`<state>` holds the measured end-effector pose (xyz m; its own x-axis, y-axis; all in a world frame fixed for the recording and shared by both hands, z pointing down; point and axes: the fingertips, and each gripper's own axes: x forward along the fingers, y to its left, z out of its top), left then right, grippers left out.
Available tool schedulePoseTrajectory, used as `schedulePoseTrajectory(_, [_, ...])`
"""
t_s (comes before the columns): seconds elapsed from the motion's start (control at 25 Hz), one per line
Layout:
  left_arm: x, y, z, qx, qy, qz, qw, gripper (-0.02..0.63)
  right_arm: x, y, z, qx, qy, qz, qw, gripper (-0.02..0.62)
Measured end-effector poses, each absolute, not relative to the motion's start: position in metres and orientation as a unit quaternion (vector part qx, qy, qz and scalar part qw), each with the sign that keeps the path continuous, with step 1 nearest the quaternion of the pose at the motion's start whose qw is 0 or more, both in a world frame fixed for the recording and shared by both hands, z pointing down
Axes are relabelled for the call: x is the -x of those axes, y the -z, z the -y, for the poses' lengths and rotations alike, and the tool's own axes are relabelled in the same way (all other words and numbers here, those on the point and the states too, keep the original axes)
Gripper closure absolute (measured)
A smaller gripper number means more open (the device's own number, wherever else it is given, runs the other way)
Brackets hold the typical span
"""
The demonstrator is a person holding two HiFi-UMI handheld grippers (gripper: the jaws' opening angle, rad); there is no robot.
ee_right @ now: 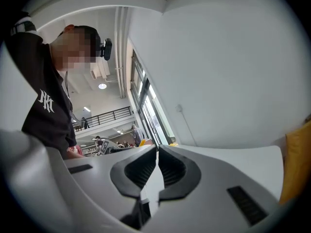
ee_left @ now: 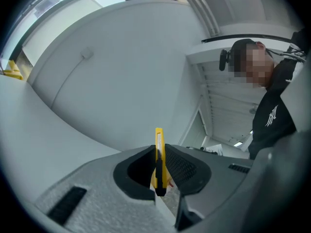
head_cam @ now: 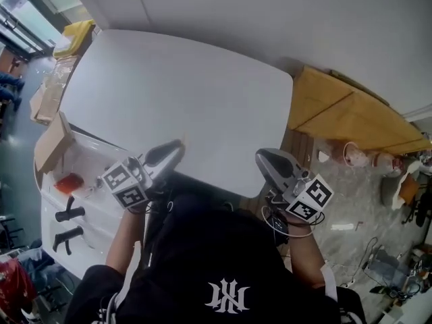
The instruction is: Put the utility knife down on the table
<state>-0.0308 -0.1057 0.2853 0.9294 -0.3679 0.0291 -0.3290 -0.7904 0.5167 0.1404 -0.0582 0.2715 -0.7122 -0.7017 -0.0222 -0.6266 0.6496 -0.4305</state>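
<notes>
Firmly, the left claw [ee_left: 158, 152] clamps the utility knife [ee_left: 159, 137].

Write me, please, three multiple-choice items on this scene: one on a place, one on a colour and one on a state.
1. Where is the utility knife?
A. Lying flat on the table
B. Between the jaws of the left gripper
C. On the floor

2. What colour is the knife's body?
A. Yellow
B. Red
C. Green

3. How do the jaws of the right gripper stand?
A. Wide apart
B. Together, with nothing between them
C. Clamped on a box

Answers:
1. B: the left gripper view shows the knife standing edge-on between that gripper's pads.
2. A: the body showing above the pads is yellow.
3. B: the right gripper view shows its pads nearly touching, with nothing held between them.
</notes>
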Motion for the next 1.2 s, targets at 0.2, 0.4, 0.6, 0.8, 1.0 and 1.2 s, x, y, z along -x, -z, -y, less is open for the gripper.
schedulePoseTrajectory(0.2, [0.046,-0.298,0.164,-0.947,0.028,0.18,0.266,0.546,-0.124,-0.265,0.115,0.391,0.202,-0.895,0.074,0.589])
schedulePoseTrajectory(0.4, [0.053,-0.314,0.219,-0.944,0.013,0.202,0.259,0.546,-0.126,-0.28,0.157,0.4,0.216,-0.889,0.054,0.589])
schedulePoseTrajectory(0.6, [0.052,-0.368,0.237,-0.929,-0.059,0.252,0.264,0.548,-0.123,-0.331,0.178,0.354,0.267,-0.895,0.05,0.589])
schedulePoseTrajectory(0.8, [0.07,-0.421,0.26,-0.901,-0.128,0.335,0.245,0.548,-0.095,-0.395,0.199,0.27,0.313,-0.908,0.07,0.589])
schedulePoseTrajectory(1.0, [0.084,-0.462,0.277,-0.883,-0.19,0.367,0.223,0.548,-0.072,-0.431,0.208,0.211,0.318,-0.921,0.07,0.59])
schedulePoseTrajectory(1.2, [0.085,-0.504,0.315,-0.878,-0.247,0.36,0.196,0.547,-0.064,-0.458,0.232,0.194,0.309,-0.927,0.089,0.589])
